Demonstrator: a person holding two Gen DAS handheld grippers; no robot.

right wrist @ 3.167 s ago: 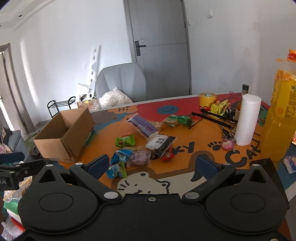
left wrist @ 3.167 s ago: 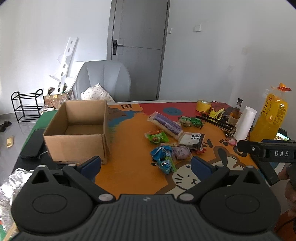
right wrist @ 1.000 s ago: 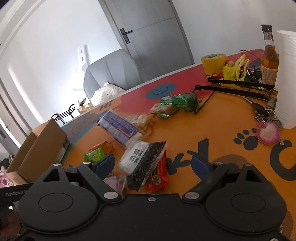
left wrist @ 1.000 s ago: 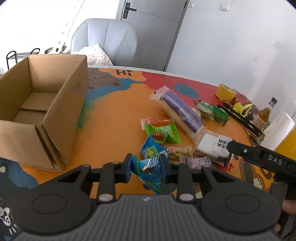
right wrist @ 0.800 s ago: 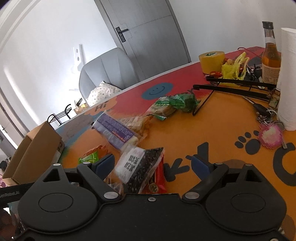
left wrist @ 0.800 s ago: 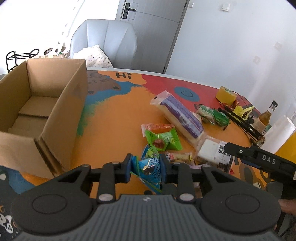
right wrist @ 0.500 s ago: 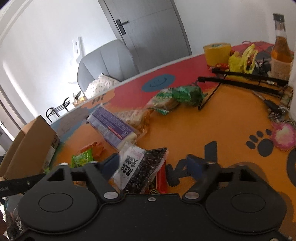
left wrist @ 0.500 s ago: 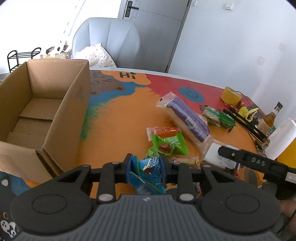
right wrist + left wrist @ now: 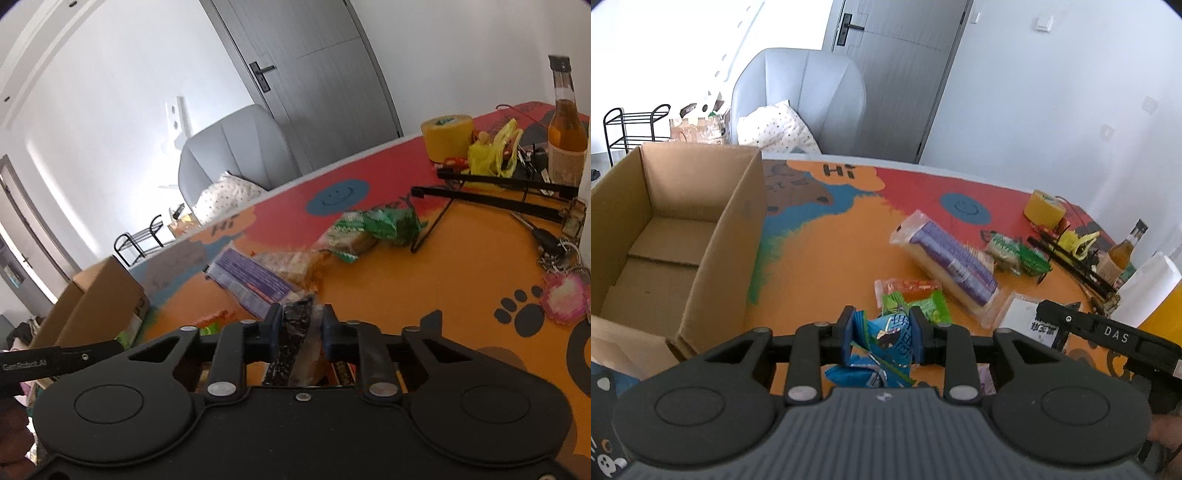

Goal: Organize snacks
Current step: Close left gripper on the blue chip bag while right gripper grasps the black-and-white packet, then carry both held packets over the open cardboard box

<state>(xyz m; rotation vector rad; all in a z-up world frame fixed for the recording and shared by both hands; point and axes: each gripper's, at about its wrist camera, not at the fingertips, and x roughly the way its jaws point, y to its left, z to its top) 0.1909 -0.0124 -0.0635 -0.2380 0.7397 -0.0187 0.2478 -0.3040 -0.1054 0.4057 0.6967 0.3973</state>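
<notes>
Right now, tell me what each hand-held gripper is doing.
Left hand-held gripper: shut on the blue snack packet.
Right hand-held gripper: shut on the black seed packet.

Beyond my table's far edge (image 9: pixel 960 173) stands a grey armchair (image 9: pixel 812 96) with a spotted cushion (image 9: pixel 775 129). Behind it, white walls (image 9: pixel 1052 103) flank a grey door (image 9: pixel 897 74). Bright light washes the left side.
</notes>
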